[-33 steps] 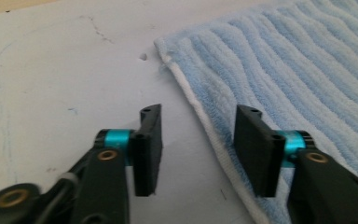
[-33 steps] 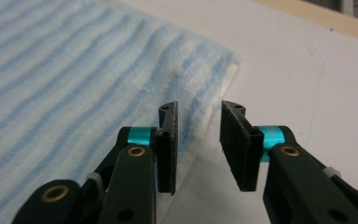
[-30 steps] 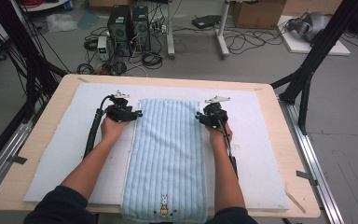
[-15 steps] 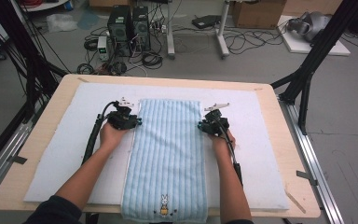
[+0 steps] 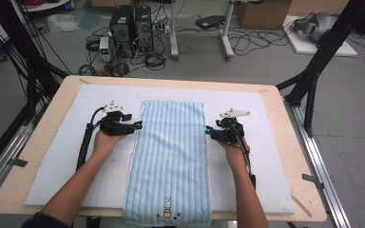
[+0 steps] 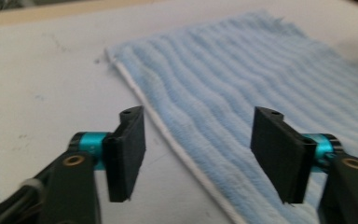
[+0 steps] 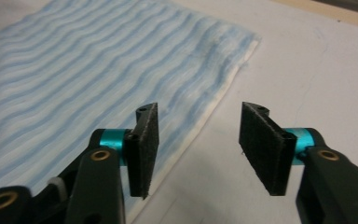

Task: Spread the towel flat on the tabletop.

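White mat (image 5: 66,156); both hand-held grippers, left (image 5: 138,125) and right (image 5: 207,130), just spread, empty, astride towel (image 5: 171,156) edges.

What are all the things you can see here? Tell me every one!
towel: one, light blue with stripes and a little bunny picture near the near end, flat along the middle of the table, hanging a bit over the near edge
mat: one, white, spread over most of the table under the towel
table: one, light wood, middle of the room
computer towers: two, black, on the floor behind the table
cables: many, black, loose on the floor
cardboard box: one, brown, far back
left gripper: one, black, at the towel's left edge, jaws just opened, nothing between them
right gripper: one, black, at the towel's right edge, jaws just opened, holding nothing
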Tool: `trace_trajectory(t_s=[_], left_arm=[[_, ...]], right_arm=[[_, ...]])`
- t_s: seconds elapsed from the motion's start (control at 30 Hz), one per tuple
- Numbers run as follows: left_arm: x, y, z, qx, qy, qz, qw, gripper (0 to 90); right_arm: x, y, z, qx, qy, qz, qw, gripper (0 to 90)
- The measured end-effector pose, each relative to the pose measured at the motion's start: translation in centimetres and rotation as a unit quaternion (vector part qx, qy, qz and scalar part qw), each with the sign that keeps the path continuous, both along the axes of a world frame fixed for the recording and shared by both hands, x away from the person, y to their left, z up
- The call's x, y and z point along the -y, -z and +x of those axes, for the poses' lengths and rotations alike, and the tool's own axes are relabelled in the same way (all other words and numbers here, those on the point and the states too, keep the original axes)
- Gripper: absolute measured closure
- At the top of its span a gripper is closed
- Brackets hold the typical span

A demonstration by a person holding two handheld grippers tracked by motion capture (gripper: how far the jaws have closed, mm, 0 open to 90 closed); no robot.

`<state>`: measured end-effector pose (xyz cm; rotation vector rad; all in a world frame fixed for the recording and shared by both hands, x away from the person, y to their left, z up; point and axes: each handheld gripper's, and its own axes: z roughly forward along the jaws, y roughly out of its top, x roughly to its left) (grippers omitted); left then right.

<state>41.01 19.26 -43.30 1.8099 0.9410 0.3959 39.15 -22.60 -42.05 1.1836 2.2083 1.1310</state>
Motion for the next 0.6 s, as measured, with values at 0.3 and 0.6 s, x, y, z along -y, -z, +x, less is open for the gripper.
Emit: trace_trajectory(t_s=[0.3,0.6], left_arm=[[-1.1,-1.5,-3.2,0.039,0.046,-0.049,0.997,17.7],[-1.7,-1.4,-5.3,0.05,0.043,-0.063,0.9958,17.6]], right_arm=[[1.1,-0.9,-5.1,0.056,-0.031,0.026,0.9976,27.3],[2.4,-0.5,-6.7,0.077,-0.012,0.032,0.9965,11.2]])
